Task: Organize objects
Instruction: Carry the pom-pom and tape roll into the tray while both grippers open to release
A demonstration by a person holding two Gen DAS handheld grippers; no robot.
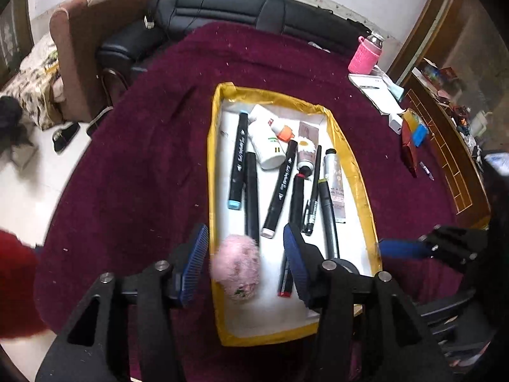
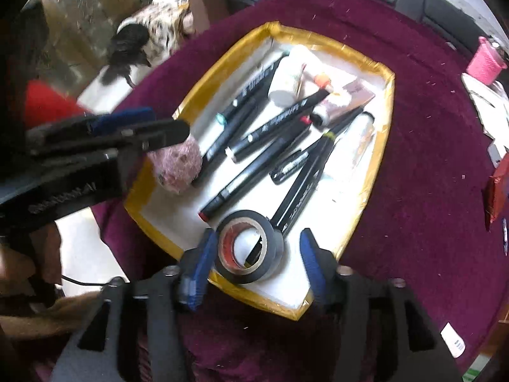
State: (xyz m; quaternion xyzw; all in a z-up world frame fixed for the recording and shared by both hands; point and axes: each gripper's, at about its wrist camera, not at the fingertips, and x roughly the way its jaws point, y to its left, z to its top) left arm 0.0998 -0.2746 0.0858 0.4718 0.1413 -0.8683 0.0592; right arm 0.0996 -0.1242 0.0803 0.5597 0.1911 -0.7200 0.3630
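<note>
A white tray with a yellow taped rim (image 1: 348, 149) (image 2: 384, 127) lies on a maroon cloth. In it are several black markers (image 1: 239, 156), a white bottle (image 1: 265, 145) and small tubes (image 1: 305, 152). A fluffy pink pompom (image 1: 236, 267) (image 2: 178, 168) rests at the tray's near left edge, between the fingers of my left gripper (image 1: 245, 261), whose pads stand apart from it. A black tape roll (image 2: 249, 250) lies flat in the tray's near end between the blue pads of my right gripper (image 2: 257, 264), with a gap on its right side.
The maroon cloth (image 1: 143, 165) covers the whole table. At its far right stand a pink bottle (image 1: 366, 55), a white notebook (image 1: 375, 90) and a red packet (image 1: 408, 149). A black sofa (image 1: 254, 6) and a brown chair (image 1: 82, 31) stand behind, a wooden shelf (image 1: 445, 146) at the right.
</note>
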